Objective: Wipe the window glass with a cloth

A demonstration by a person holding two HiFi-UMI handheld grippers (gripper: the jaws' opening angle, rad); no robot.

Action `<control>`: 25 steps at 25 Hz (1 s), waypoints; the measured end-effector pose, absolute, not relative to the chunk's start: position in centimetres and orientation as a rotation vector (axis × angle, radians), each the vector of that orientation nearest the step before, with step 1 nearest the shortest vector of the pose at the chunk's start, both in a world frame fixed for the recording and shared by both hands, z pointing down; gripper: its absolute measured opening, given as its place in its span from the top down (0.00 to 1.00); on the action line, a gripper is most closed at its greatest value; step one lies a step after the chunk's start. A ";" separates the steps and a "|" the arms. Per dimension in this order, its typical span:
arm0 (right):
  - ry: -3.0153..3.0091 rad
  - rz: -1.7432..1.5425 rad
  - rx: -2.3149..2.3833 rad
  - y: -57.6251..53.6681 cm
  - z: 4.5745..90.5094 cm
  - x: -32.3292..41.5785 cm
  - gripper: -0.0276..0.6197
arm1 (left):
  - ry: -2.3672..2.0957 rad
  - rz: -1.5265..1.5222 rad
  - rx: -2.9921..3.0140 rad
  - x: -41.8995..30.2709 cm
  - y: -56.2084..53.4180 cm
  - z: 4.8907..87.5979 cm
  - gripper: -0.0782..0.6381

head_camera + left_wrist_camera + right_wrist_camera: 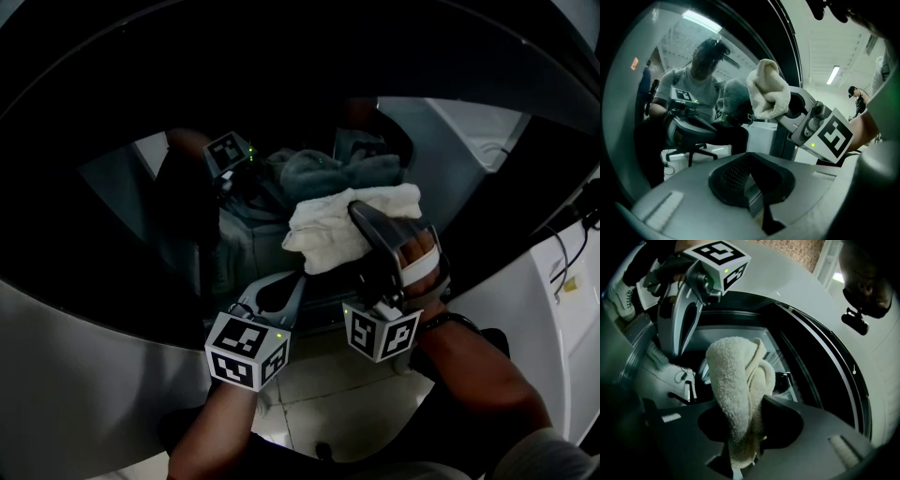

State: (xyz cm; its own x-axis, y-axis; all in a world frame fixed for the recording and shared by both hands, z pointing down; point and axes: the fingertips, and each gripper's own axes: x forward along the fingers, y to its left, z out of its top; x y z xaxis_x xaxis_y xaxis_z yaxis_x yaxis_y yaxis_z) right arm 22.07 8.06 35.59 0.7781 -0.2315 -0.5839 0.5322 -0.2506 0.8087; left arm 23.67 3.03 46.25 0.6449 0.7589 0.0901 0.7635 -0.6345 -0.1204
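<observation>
While the right gripper [740,437] pinches a bunched white cloth [733,380] between its jaws, bulk outward so it can press the dark window glass [141,216] ahead, the left gripper [752,183] hangs just left and nearer, jaws pressed together on nothing. Only the left gripper view shows a seated person [689,89] reflected in the glass. The head view shows the cloth apparently meeting the pane.

This is an indoor lab or workshop hall, with long fluorescent ceiling strip lights [833,75], a pale tiled floor [328,394] and a black swivel office chair [691,136] showing in the dark curved window glass [141,216].
</observation>
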 end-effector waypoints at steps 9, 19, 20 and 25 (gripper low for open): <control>0.179 -0.667 1.727 8.5 36.6 23.0 0.77 | -1.254 -0.138 -2.718 23.3 3.0 45.3 0.87; 0.138 -0.625 1.760 8.6 37.7 23.8 0.77 | -1.280 -0.219 -2.748 23.5 3.1 44.8 0.87; 0.130 -0.617 1.763 8.6 37.7 23.8 0.77 | -1.281 -0.230 -2.747 23.4 3.1 44.7 0.87; 0.092 -0.572 1.777 8.6 38.3 23.9 0.77 | -1.297 -0.284 -2.744 23.0 3.2 44.4 0.87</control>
State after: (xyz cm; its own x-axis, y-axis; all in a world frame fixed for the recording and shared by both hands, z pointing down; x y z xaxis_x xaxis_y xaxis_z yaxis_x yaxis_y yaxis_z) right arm 23.88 8.57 38.29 0.8758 -0.2319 -0.4234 0.3530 -0.2905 0.8894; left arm 23.00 3.23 44.39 0.6214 0.7556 0.2070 0.7730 -0.6344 -0.0044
